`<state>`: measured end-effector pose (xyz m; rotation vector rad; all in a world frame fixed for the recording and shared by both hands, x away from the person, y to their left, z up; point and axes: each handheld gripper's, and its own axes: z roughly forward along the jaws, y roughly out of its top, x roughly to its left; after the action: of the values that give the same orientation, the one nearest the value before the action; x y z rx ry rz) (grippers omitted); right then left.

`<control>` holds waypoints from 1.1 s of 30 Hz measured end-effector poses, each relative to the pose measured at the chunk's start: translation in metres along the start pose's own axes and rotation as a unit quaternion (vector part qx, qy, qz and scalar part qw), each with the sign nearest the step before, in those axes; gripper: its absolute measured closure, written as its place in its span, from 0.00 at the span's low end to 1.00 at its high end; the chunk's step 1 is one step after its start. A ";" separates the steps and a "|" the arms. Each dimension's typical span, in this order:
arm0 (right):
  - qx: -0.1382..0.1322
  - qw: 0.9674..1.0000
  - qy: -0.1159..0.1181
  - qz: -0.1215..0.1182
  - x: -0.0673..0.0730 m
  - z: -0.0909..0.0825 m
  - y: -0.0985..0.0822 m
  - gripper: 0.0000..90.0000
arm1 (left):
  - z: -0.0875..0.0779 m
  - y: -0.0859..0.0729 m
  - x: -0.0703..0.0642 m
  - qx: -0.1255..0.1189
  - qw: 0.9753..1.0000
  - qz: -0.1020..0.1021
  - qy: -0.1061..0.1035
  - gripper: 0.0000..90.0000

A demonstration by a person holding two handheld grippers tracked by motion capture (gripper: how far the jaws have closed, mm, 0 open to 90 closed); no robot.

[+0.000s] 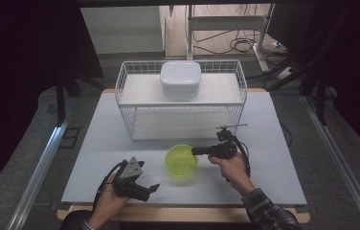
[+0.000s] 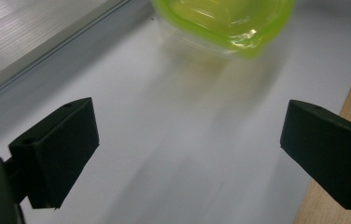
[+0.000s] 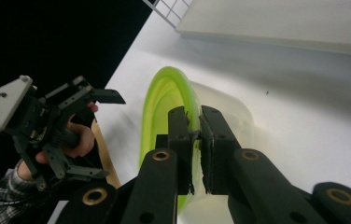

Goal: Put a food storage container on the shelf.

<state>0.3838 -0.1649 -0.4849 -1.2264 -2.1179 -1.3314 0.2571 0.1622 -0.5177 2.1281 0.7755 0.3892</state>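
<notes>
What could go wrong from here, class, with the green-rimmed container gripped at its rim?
1. The right gripper pinches only the thin rim of the green-rimmed container; it might slip or tilt.
2. The wire basket stands close behind; a lift could knock it.
3. The left gripper, jaws open, offers no support.

Grey floor (image 1: 34,143), dark curtains (image 1: 20,57) either side, cables (image 1: 240,45) behind, pale wall (image 1: 120,28)
</notes>
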 end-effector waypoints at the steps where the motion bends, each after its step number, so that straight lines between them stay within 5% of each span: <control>1: -0.001 1.000 -0.004 -0.004 0.000 0.000 0.000 0.93 | 0.000 0.000 0.000 0.000 1.000 0.000 0.000 0.05; 7: -0.004 1.000 -0.018 -0.020 -0.001 0.002 0.003 0.91 | 0.000 0.000 0.000 0.003 1.000 0.003 0.000 0.05; 9: -0.006 0.998 -0.050 -0.033 -0.002 0.004 0.004 0.89 | 0.000 0.000 0.000 0.003 1.000 0.004 0.000 0.05; 14: -0.001 0.996 -0.088 -0.034 -0.015 0.011 0.007 0.85 | 0.001 0.000 0.000 0.004 1.000 0.004 -0.001 0.05; 27: 0.002 0.997 -0.081 -0.010 -0.020 0.009 0.005 0.74 | 0.001 0.000 0.000 0.005 1.000 0.006 -0.002 0.05; 33: 0.011 0.999 -0.046 0.024 -0.022 0.011 0.005 0.89 | 0.001 0.000 0.000 0.005 1.000 0.006 -0.002 0.05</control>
<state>0.4020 -0.1657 -0.5023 -1.3450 -2.1449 -1.2515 0.2573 0.1615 -0.5181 2.1419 0.7644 0.3877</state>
